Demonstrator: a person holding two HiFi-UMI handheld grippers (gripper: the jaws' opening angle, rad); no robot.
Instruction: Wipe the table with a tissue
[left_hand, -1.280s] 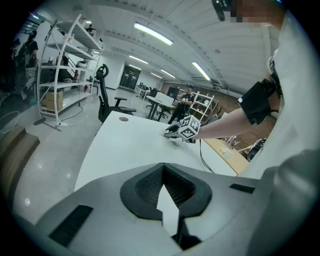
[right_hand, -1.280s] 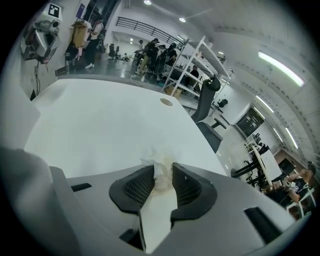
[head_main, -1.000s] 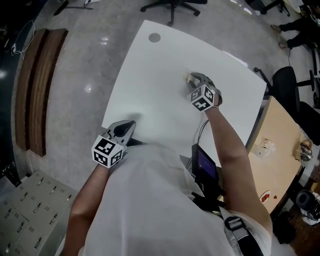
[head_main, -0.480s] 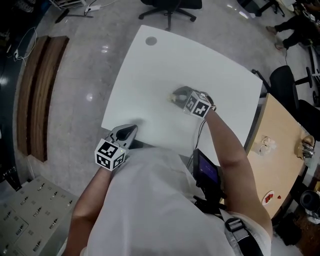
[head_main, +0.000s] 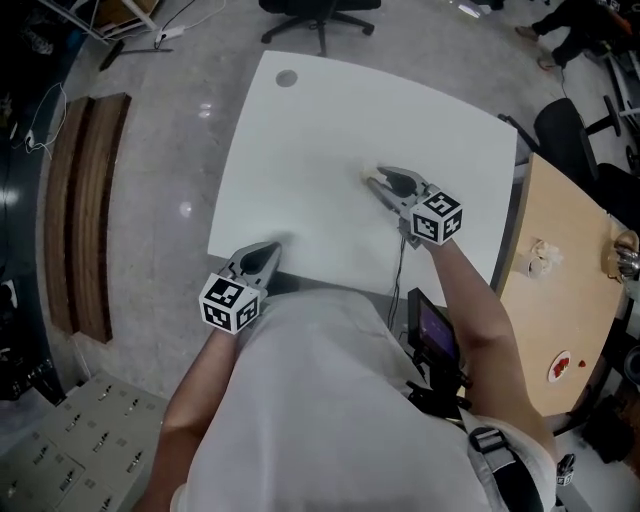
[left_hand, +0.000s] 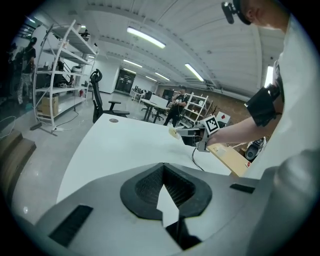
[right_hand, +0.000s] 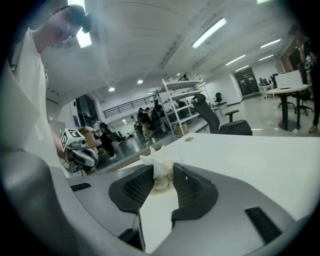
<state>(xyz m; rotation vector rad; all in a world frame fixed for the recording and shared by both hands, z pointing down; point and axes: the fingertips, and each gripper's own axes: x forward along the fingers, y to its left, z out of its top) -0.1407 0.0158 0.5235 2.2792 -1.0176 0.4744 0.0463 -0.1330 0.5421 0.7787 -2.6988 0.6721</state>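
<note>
A: Item one, the right gripper (right_hand: 162, 172). What is it carrying?

B: Its jaws are pinching a crumpled tissue (right_hand: 159, 161). The pads are pressing on either side of it, and a white tuft is sticking out past the tips. The wad is looking yellowish lower down.

A: And where is that sitting?

B: Over the table (head_main: 300, 130), around the middle and toward the right side. In the left gripper view the tissue seems to be hanging just clear of the top, not rubbing it, though I am not certain of that.

A: Item two, the left gripper (head_main: 268, 248)?

B: Its jaws are closing tip to tip on nothing. It is hovering at the near edge, well apart from the tissue.

A: How far along is the wiping?

B: I am judging it partway through. The tissue is in the grip and looking used, so some wiping seems to be done. The top is showing plain white with no marks I can make out, so I cannot tell which parts are covered. The far corner and left side are lying well away from the tissue, and I would guess those are remaining.
</note>
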